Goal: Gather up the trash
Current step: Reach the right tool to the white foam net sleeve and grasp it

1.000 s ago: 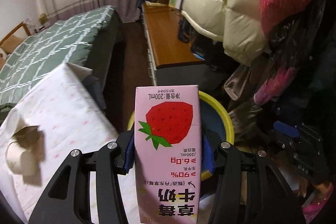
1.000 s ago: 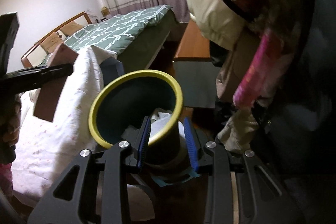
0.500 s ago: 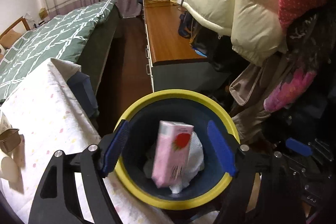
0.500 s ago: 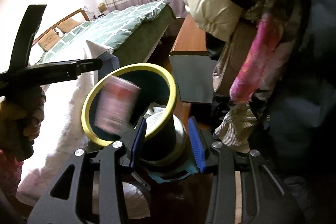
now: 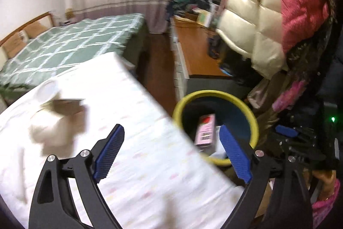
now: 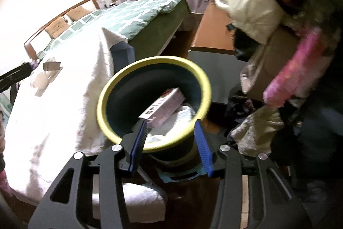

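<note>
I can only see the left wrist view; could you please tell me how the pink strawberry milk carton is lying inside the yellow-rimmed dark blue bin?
Observer: The pink strawberry milk carton lies tilted on crumpled white paper inside the yellow-rimmed dark blue bin.
Operator: Thank you. How does the right gripper stand to the bin?
Observer: The right gripper has its blue pads on either side of the bin's near wall. Its jaws have just been opening, and I cannot tell whether the pads press.
Operator: Is anything lying near the bin's base?
Observer: A rolled white cloth lies low beside it, nearer the camera.
</note>
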Demonstrator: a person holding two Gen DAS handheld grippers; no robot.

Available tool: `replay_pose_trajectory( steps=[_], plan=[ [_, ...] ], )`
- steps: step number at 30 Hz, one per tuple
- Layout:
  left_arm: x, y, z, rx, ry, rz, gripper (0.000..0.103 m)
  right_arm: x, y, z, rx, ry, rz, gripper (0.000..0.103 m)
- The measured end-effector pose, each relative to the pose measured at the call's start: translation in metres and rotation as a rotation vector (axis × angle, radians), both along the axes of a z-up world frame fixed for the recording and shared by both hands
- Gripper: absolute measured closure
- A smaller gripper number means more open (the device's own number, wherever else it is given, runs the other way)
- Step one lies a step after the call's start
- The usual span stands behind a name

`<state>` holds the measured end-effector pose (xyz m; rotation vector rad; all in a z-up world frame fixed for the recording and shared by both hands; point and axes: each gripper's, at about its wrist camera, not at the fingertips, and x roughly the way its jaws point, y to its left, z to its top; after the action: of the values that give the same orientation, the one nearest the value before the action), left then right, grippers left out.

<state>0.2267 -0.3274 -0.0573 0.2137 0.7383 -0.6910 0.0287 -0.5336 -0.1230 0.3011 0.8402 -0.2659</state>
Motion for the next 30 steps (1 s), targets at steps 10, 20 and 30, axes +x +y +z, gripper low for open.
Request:
replay_pose_trajectory(
  steps=[10, 20, 30],
  plan=[
    [-0.026, 0.180, 0.016, -0.082, -0.043, 0.308, 0.010, 0.061, 0.080, 0.019, -0.018, -0.015, 0.155, 0.058],
    [-0.072, 0.320, 0.032, -0.033, -0.160, 0.580, 0.006, 0.151, 0.224, 0.026, 0.027, -0.015, 0.420, 0.058],
    [-0.072, 0.393, 0.014, -0.081, -0.111, 0.637, 0.006, 0.228, 0.386, 0.022, 0.052, 0.035, 0.606, 0.058]
  ],
)
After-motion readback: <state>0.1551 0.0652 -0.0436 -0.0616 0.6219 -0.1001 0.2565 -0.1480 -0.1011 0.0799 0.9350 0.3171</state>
